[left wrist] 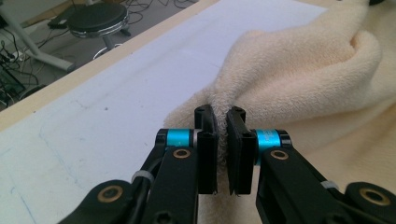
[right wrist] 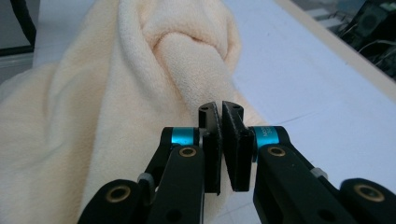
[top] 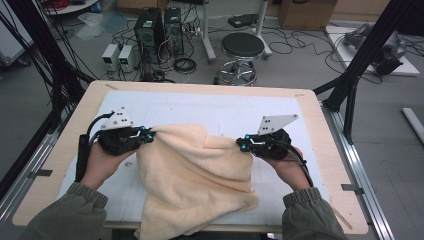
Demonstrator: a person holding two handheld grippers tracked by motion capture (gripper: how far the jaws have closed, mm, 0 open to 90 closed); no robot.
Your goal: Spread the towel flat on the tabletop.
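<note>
Both clamped on cream towel (top: 192, 175): left gripper (top: 148, 134) at 9 o'clock corner, right gripper (top: 243, 144) at 3 (span slack, bulk sagging toward 6).

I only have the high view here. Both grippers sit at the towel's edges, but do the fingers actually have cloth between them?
Observer: Yes. In the left gripper view the left gripper has a fold of the towel pinched between its closed fingers.
Operator: And the right one?
Observer: The right gripper is shut too, with a thin towel edge caught between its fingers.
Operator: Is the cloth flat beyond it?
Observer: No, it bunches into a rounded fold just ahead of the right fingers.
</note>
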